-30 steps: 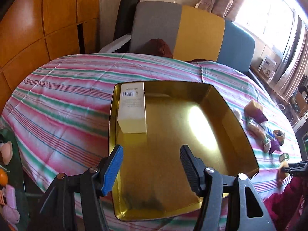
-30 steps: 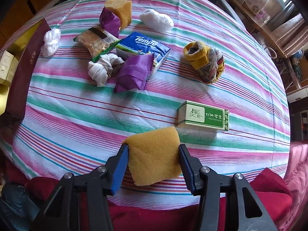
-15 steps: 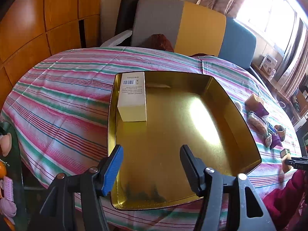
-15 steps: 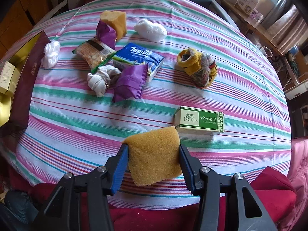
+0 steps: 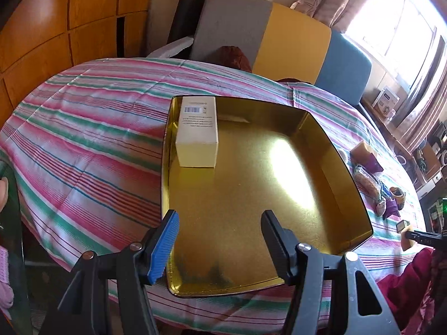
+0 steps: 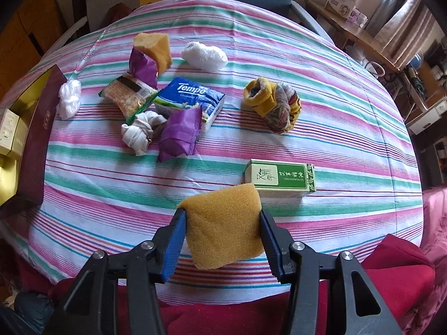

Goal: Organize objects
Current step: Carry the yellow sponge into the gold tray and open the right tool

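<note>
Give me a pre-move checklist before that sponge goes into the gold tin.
1. Sponge clamped between both pads of the right hand-held gripper: ok.
2. Sponge lifted clear of the striped cloth: ok.
3. Gold tin has bare floor free: ok.
4. White box tucked in the tin's far left corner, out of the way: ok.
5. Left hand-held gripper open and empty over the tin: ok.
6. Path from sponge to tin: cannot tell.
</note>
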